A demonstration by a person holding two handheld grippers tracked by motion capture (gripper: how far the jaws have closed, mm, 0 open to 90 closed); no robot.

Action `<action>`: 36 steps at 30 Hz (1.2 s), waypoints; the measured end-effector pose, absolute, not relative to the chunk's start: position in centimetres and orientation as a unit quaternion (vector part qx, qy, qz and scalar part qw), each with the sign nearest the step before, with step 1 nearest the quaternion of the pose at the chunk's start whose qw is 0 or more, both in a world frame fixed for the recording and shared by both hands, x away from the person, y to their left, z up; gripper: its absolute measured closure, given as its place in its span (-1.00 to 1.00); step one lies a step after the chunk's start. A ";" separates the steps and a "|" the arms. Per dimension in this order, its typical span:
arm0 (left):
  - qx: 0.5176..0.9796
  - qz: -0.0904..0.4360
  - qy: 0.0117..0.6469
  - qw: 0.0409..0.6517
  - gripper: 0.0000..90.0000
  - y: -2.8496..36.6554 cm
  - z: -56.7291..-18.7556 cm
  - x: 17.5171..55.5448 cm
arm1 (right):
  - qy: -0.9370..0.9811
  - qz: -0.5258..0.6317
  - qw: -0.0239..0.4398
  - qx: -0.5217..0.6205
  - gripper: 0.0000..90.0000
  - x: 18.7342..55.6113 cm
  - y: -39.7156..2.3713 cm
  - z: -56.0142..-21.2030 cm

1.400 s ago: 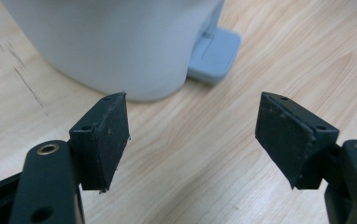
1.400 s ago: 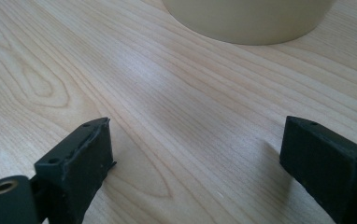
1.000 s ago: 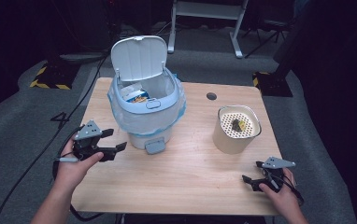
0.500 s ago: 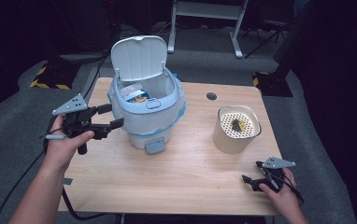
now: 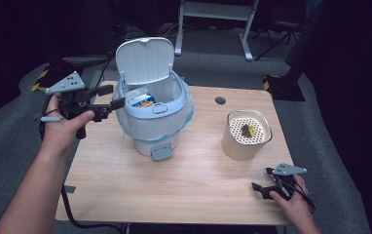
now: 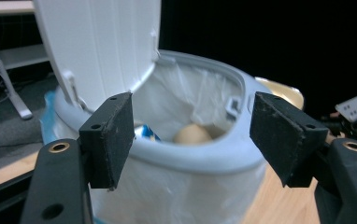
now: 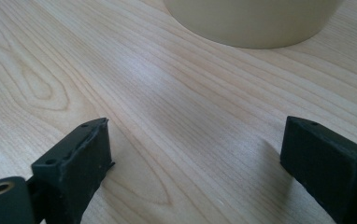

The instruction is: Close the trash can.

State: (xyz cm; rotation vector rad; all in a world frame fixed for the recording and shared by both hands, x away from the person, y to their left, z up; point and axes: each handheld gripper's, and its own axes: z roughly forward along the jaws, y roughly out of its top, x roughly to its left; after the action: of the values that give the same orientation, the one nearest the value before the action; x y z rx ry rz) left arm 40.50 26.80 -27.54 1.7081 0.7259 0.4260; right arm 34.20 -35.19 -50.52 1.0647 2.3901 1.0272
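White bin (image 5: pixel 152 109) rim sits just beyond the left gripper (image 5: pixel 110 97), jaws spread, lately narrowing, nothing between.

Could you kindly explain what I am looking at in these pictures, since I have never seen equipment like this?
There is no machine here: a person at a wooden table holds a hand tool with two black jaws in each hand. The high view looks down from above the person. The other two pictures come from small cameras riding on each tool, looking along its jaws.

The left gripper is raised beside a white bin with a plastic liner and its lid flipped up. Its jaws have just been closing a little, yet they stand apart with nothing between them. Some rubbish lies inside the bin.

The right gripper rests low on the table near a cream tub with a perforated top, open and empty as well.
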 end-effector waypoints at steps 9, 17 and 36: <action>0.714 0.202 0.332 0.582 -0.23 27.4 -25.2 43.0 | 0.839 0.361 0.164 0.373 -0.81 34.2 -35.2 -50.5; 0.697 0.216 0.354 0.585 -0.24 27.6 -24.3 45.5 | 0.839 0.361 0.164 0.373 -0.81 34.2 -35.2 -50.5; 0.697 0.200 0.343 0.597 -0.22 25.9 -24.2 48.4 | 0.839 0.361 0.164 0.374 -0.80 34.2 -35.2 -50.5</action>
State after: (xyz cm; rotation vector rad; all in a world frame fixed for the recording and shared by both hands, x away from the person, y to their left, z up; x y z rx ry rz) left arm 48.38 25.87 -24.15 1.6184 0.7969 0.4632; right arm 34.22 -35.19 -50.52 1.0660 2.3912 1.0286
